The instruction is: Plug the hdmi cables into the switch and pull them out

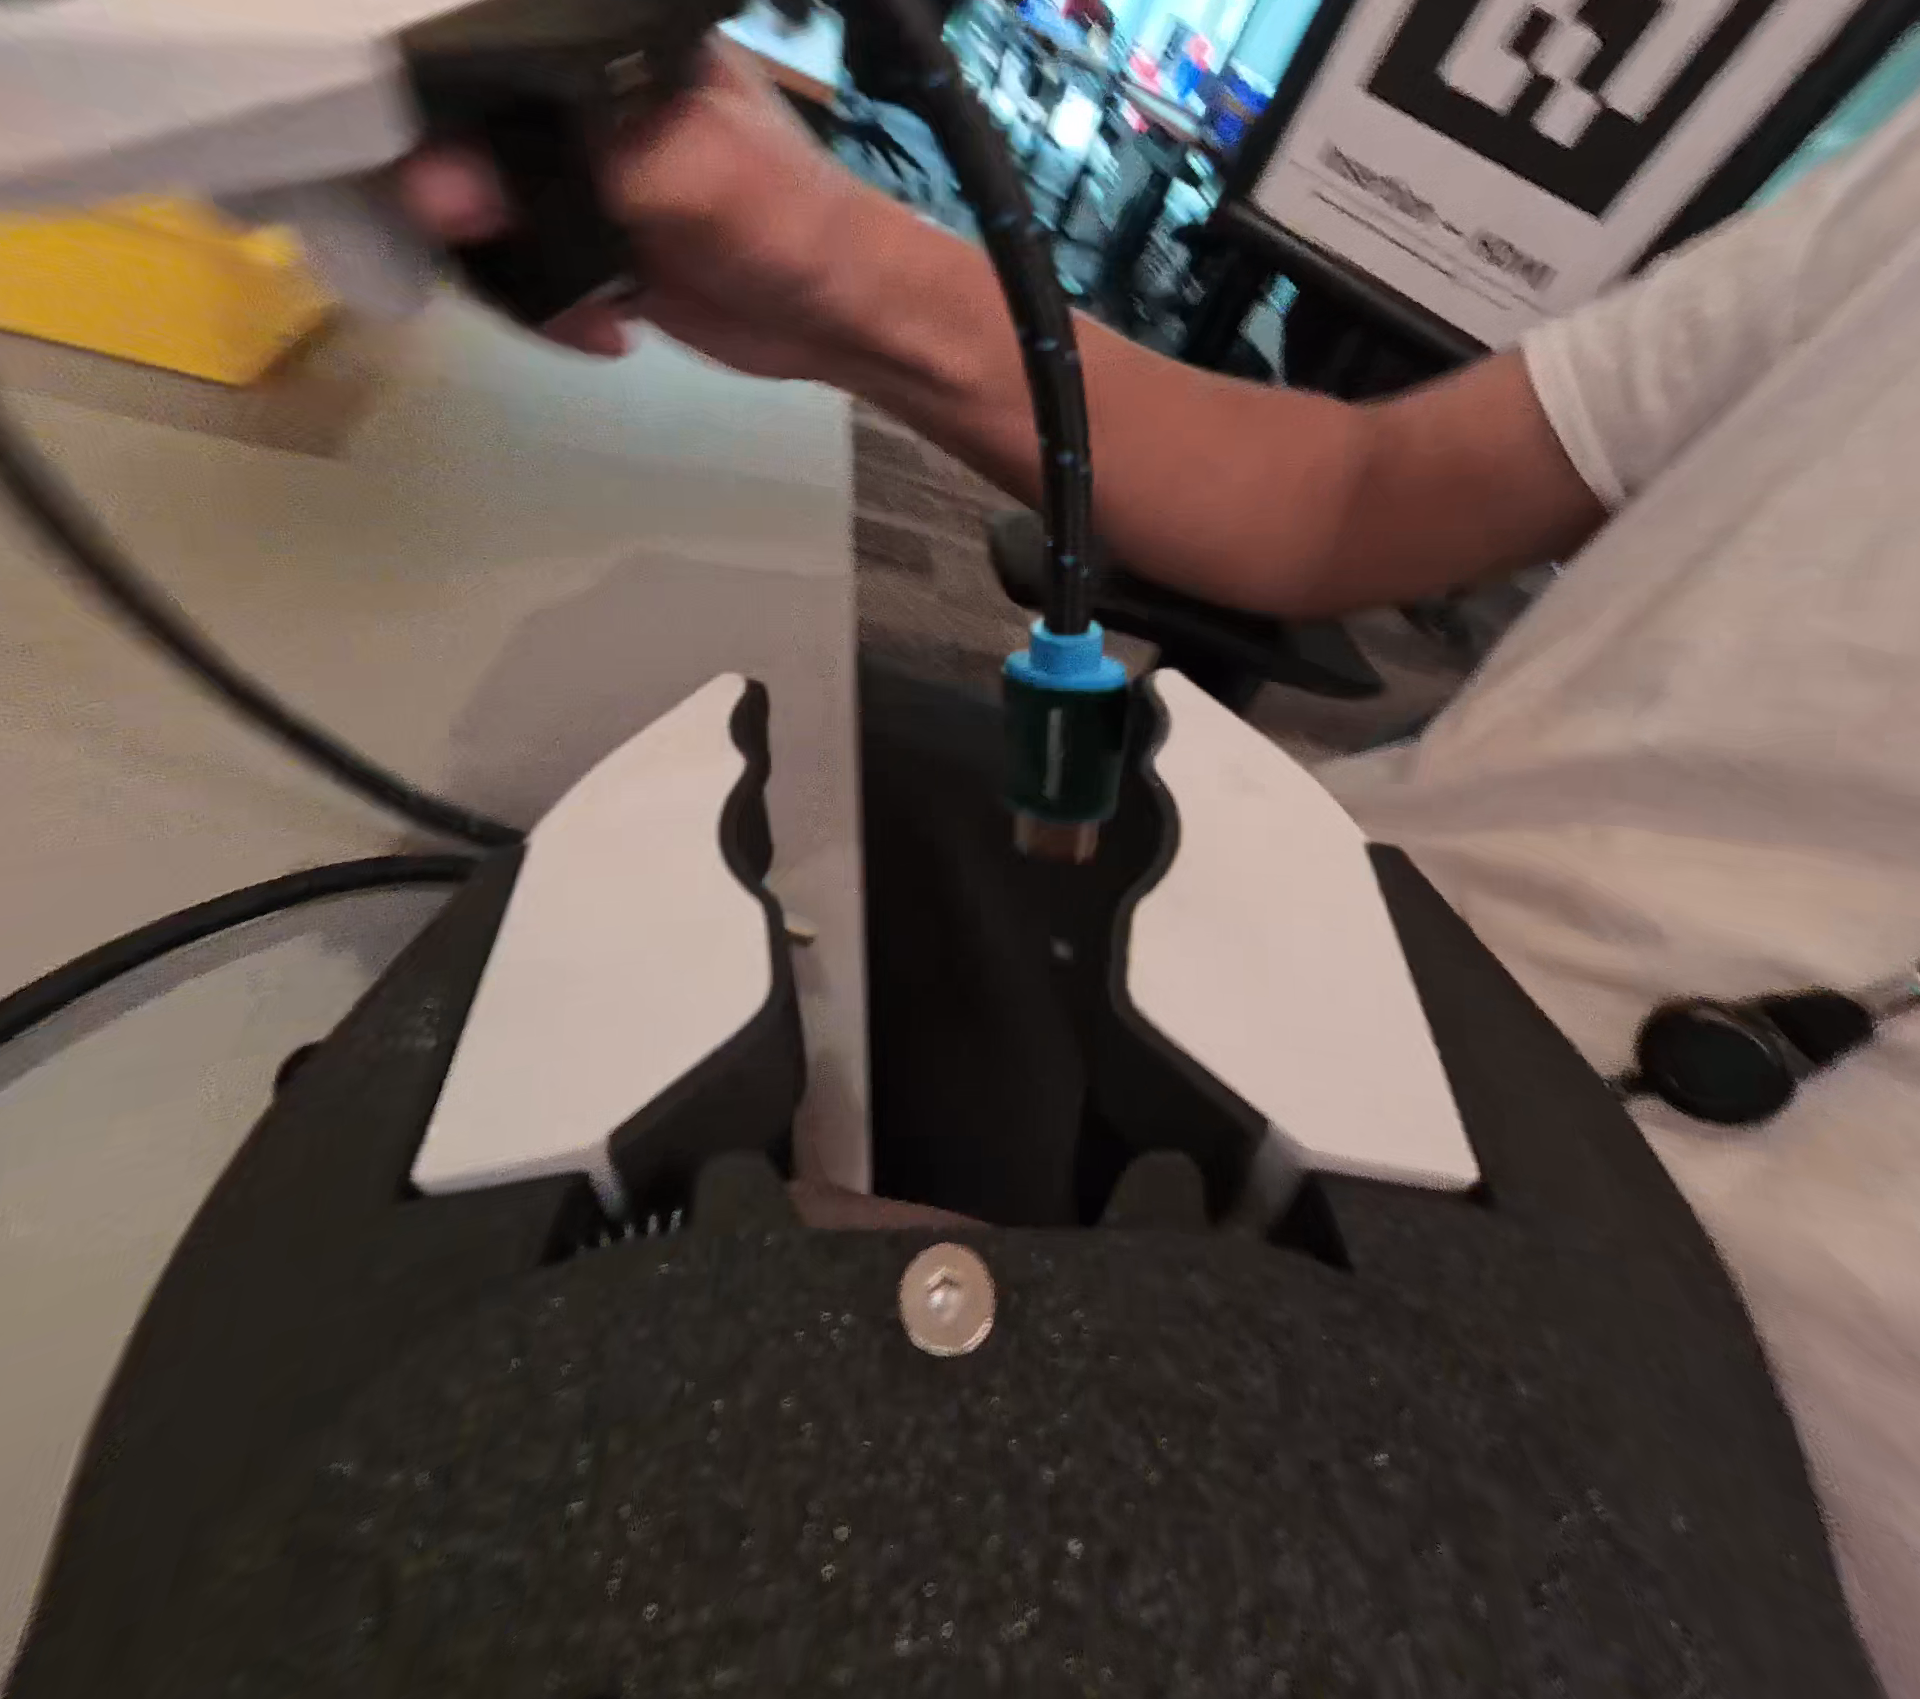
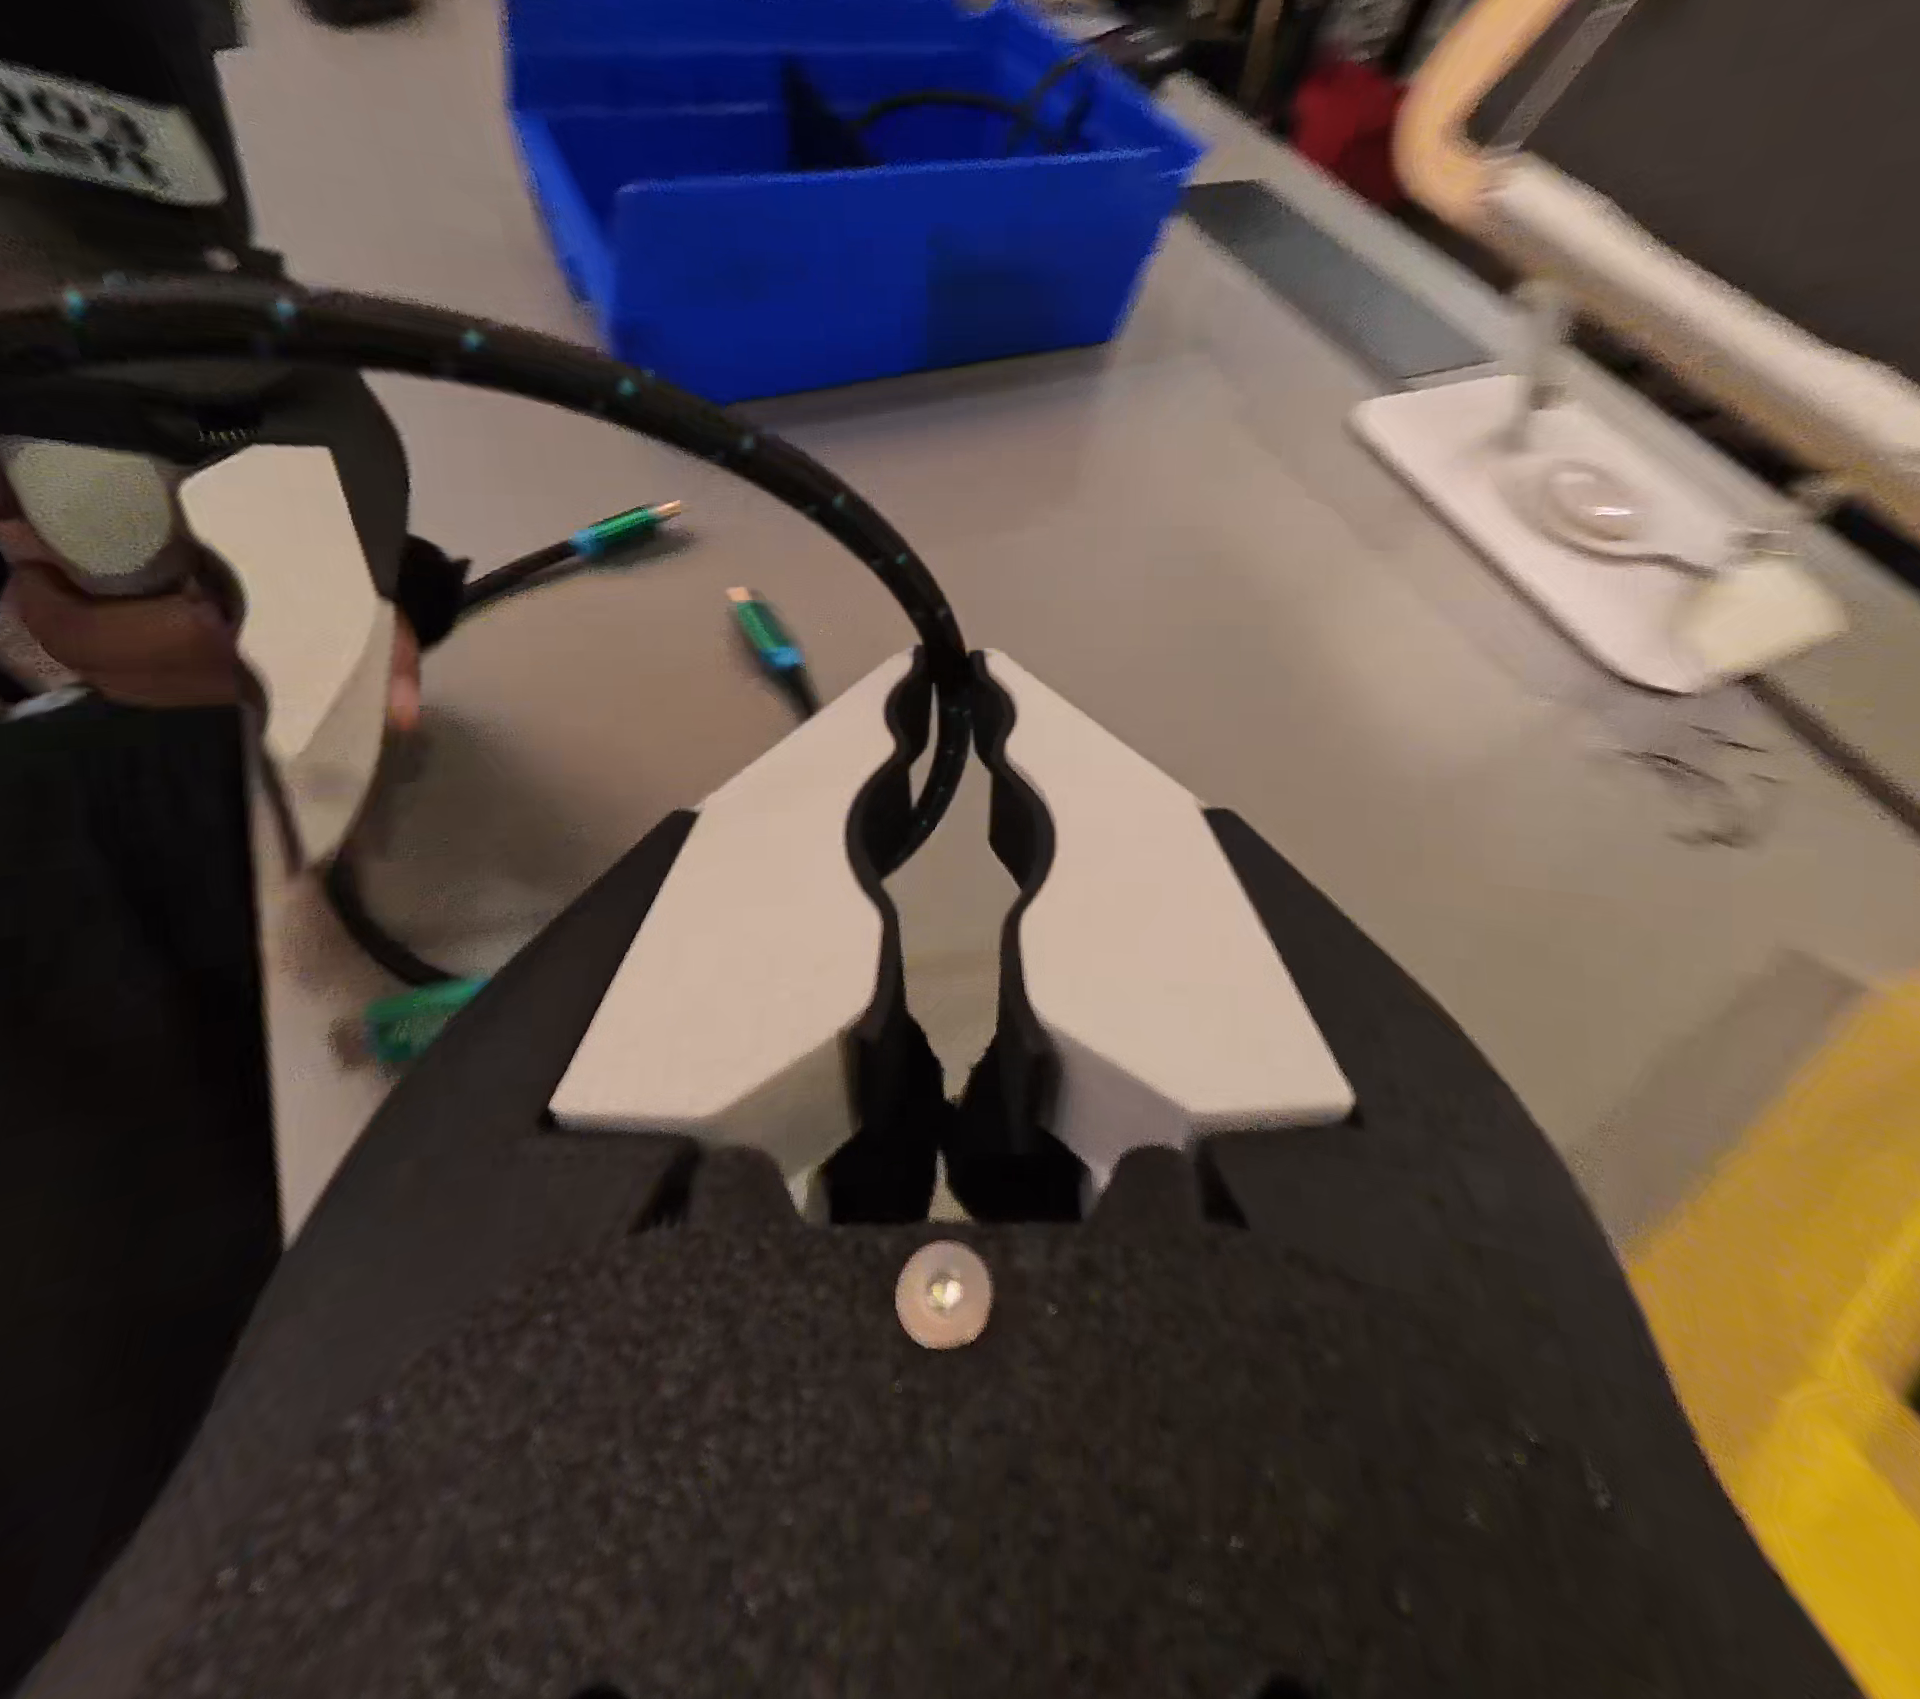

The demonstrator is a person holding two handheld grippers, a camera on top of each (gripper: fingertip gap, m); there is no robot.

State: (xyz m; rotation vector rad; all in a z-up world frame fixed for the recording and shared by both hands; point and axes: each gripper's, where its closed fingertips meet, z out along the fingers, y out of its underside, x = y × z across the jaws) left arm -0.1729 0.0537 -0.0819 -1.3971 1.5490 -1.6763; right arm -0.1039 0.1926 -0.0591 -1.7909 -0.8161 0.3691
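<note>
Our right gripper (image 2: 948, 673) pinches the braided cable (image 2: 665, 402) at its tips — the plug (image 1: 1062, 740) dangles upright between our left gripper's (image 1: 951, 693) spread jaws, nearer the right-hand finger; no switch visible.

Grey table (image 2: 1195, 610) — blue bins (image 2: 831, 278) behind, yellow bin (image 2: 1787, 1286) nearby.

Right claw (image 2: 948, 662) pinches a black braided cable (image 2: 727, 434) above the grey table (image 2: 1195, 610).
</note>
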